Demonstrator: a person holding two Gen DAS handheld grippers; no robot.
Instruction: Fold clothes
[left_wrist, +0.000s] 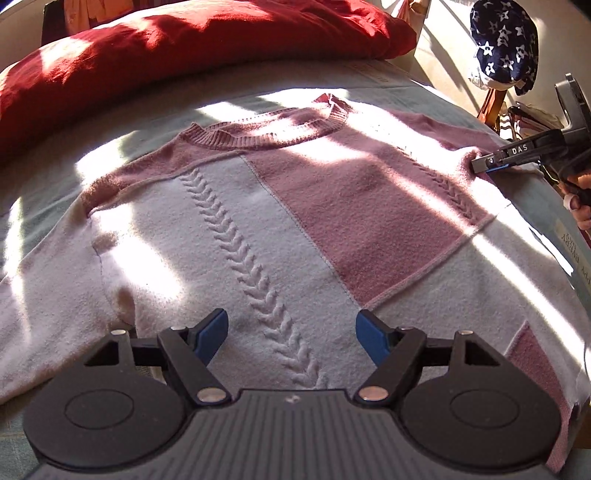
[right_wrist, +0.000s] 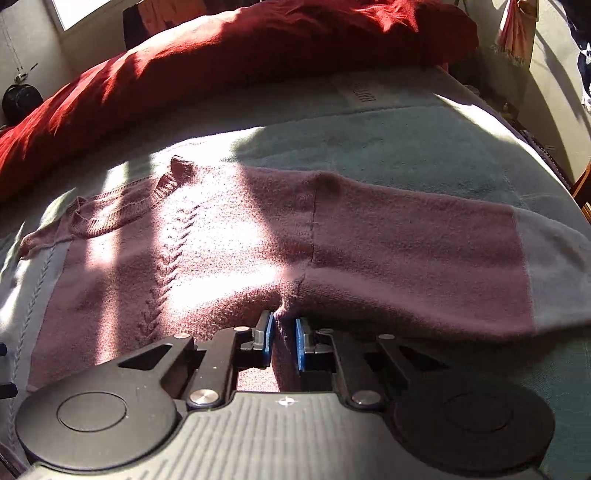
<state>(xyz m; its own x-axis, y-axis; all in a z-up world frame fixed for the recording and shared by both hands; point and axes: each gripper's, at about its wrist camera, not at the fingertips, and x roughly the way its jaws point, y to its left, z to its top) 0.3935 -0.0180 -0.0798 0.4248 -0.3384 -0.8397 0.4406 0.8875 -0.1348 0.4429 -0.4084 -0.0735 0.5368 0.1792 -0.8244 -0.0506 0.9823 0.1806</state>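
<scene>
Blue-padded fingers of the left tool (left_wrist: 291, 341) stand wide apart and hold nothing, hovering over the pale lower front of the sweater (left_wrist: 258, 229). That sweater, pink and pale blocks with a braided stitch running down it, lies spread face up on the bed (right_wrist: 424, 129), its ribbed collar (left_wrist: 266, 134) toward the red duvet (left_wrist: 184, 48) bunched along the bed's far side. Out from the collar, at the armpit seam, the right tool (right_wrist: 284, 338) has closed narrow on a small pinch of pink knit where the sleeve (right_wrist: 424, 258) joins the body.

Such a shallow bite on fuzzy, stretchy wool could slip free if the fabric is lifted quickly, or it could pull the stitches at the seam out of shape. Should only the top layer be caught, the back layer would likely stay behind and the fold would come out crooked. With the left tool holding nothing, the body may drag across the bed and bunch toward the collar.
</scene>
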